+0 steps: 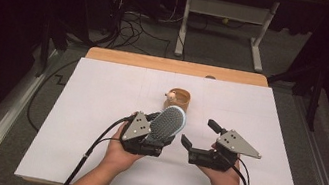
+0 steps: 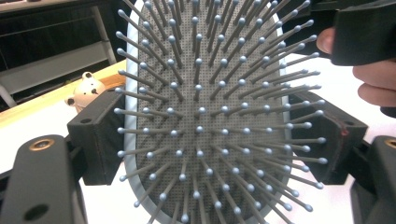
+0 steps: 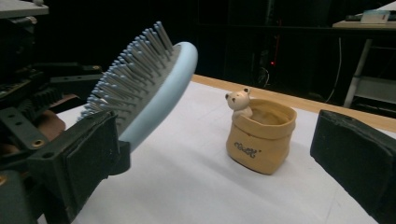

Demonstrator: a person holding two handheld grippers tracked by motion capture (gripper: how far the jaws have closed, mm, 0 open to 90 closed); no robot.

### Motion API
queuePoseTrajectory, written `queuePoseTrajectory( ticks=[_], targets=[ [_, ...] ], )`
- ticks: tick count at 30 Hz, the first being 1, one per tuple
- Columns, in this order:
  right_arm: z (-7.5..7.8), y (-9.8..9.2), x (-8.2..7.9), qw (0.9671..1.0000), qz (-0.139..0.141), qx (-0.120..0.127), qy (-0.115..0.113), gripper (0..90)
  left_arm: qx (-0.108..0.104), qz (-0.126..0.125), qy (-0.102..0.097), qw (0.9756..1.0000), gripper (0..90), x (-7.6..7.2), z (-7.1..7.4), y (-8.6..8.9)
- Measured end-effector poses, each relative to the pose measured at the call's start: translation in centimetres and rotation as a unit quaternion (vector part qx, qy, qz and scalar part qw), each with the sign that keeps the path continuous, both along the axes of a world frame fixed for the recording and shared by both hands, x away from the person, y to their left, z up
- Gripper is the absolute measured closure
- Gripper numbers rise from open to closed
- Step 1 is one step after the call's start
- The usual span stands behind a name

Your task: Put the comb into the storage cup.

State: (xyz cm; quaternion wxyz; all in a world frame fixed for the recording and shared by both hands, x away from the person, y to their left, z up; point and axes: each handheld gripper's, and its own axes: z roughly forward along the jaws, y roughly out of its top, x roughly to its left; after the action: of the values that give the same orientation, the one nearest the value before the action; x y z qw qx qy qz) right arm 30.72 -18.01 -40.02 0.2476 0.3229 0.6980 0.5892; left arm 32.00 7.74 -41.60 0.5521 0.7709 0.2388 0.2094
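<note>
At the centre of the high view, the left gripper [image 1: 164, 132] is clamping a pale-blue paddle hairbrush [image 1: 168, 122] between its jaws — bristles facing up, head tilting toward the tan bear-topped pot [image 1: 178, 99] just above it. The right gripper [image 1: 201, 133] is hovering just right of the brush, jaws standing apart and holding nothing, over the white table sheet [image 1: 88, 110].

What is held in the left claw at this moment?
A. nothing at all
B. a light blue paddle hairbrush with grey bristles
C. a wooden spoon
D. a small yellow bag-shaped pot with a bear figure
B: the left claw is clamped on the sides of the light blue paddle hairbrush with grey bristles, lifted off the table, while the yellow bear pot stands apart behind it.
</note>
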Motion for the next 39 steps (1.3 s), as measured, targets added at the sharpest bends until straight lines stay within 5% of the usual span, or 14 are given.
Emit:
queuePoseTrajectory(
  ticks=[17, 39],
  targets=[
    [0.4, 0.5, 0.0, 0.9994, 0.022, 0.025, 0.008, 4.0, 0.026, -0.015, -0.011, 0.9995, 20.3, -0.8, -0.4, -2.1],
    [0.0, 0.3, 0.3, 0.9944, 0.062, 0.076, 0.039, 28.8, 0.033, -0.022, -0.017, 0.9991, 20.3, -1.3, -0.5, -2.8]
  ],
)
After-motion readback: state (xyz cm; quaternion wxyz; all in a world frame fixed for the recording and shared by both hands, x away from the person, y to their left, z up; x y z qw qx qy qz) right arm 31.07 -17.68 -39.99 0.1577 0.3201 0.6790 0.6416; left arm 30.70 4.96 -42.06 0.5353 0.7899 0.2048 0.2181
